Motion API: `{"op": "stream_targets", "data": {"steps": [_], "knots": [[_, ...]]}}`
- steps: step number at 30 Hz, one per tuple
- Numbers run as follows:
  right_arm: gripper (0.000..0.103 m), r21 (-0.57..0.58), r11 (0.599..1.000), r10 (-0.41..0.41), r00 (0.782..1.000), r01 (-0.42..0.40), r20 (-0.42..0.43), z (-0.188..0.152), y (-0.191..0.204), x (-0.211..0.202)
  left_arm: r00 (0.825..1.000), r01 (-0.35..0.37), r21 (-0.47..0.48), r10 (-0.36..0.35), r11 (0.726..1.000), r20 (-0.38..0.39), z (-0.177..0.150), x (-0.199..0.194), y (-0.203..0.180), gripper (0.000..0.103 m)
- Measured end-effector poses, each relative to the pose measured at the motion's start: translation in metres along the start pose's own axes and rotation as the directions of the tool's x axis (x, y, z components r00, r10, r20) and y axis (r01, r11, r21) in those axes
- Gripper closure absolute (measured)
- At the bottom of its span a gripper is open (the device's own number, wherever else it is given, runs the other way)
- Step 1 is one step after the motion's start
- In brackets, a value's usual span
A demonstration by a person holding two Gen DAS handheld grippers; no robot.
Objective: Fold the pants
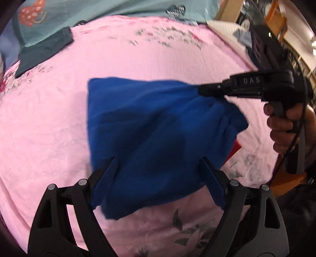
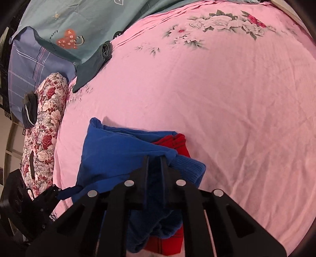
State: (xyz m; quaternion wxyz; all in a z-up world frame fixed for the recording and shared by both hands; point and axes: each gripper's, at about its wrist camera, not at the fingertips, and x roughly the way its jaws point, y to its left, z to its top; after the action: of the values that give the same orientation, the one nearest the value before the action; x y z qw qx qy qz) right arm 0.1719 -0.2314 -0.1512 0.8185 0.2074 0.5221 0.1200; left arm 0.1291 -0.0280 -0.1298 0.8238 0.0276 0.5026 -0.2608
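Note:
The blue pants (image 1: pixel 158 134) lie folded in a thick bundle on the pink bedsheet (image 1: pixel 49 122). A red part (image 2: pixel 180 146) shows under the blue cloth. My left gripper (image 1: pixel 160 160) is open, its fingers spread on either side of the bundle's near edge, cloth draped by the left finger (image 1: pixel 110 170). My right gripper (image 1: pixel 203 92) is shut on the bundle's right corner and lifts it a little. In the right wrist view the pants (image 2: pixel 118 150) are pinched between the closed fingers of the right gripper (image 2: pixel 154 158). The left gripper (image 2: pixel 53 191) touches the bundle's left corner.
A dark green folded garment (image 2: pixel 92 63) lies at the far left of the bed. A teal quilt (image 2: pixel 79 23) and a floral pillow (image 2: pixel 45 122) lie beyond it. Wooden furniture (image 1: pixel 276 17) stands past the bed's right edge.

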Motion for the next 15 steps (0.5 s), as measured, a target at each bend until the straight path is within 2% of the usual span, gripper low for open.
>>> {"op": "stream_targets", "data": {"steps": [1,3,5,7,9,11,13,14,15], "knots": [[0.088,-0.008,1.0,0.004,1.0,-0.004,0.001,0.003,0.007,-0.007,0.999,0.013,-0.032,-0.012,0.999,0.03,0.0,-0.012,0.009,0.017],[0.087,-0.047,0.997,0.064,0.997,-0.063,0.031,0.009,0.025,-0.025,0.996,0.037,-0.127,-0.027,0.991,0.084,-0.006,-0.035,0.031,0.017],[0.087,-0.094,0.989,0.117,0.992,-0.112,0.045,0.02,0.046,-0.031,0.996,0.048,-0.247,-0.028,0.968,0.086,-0.015,-0.044,0.058,0.017],[0.087,-0.128,0.98,0.156,0.988,-0.154,0.005,0.033,0.068,-0.019,0.996,0.051,-0.341,-0.023,0.939,0.088,-0.023,-0.045,0.078,0.017],[0.087,-0.156,0.968,0.193,0.981,-0.196,-0.035,0.042,0.088,-0.001,0.996,0.046,-0.391,-0.015,0.919,0.082,-0.024,-0.042,0.086,0.019],[0.087,-0.204,0.958,0.189,0.978,-0.204,-0.087,0.05,0.111,0.024,0.996,0.064,-0.395,-0.032,0.916,0.087,-0.024,-0.039,0.083,0.019],[0.087,-0.243,0.947,0.18,0.972,-0.212,-0.148,0.053,0.128,0.049,0.997,0.065,-0.36,-0.042,0.931,0.069,-0.02,-0.03,0.074,0.022],[0.087,-0.256,0.94,0.18,0.966,-0.225,-0.188,0.053,0.136,0.062,0.998,0.05,-0.337,-0.037,0.94,0.044,-0.02,-0.021,0.069,0.036],[0.087,-0.275,0.934,0.165,0.959,-0.226,-0.229,0.053,0.143,0.076,0.999,0.052,-0.321,-0.05,0.946,0.014,-0.021,-0.011,0.065,0.046]]}}
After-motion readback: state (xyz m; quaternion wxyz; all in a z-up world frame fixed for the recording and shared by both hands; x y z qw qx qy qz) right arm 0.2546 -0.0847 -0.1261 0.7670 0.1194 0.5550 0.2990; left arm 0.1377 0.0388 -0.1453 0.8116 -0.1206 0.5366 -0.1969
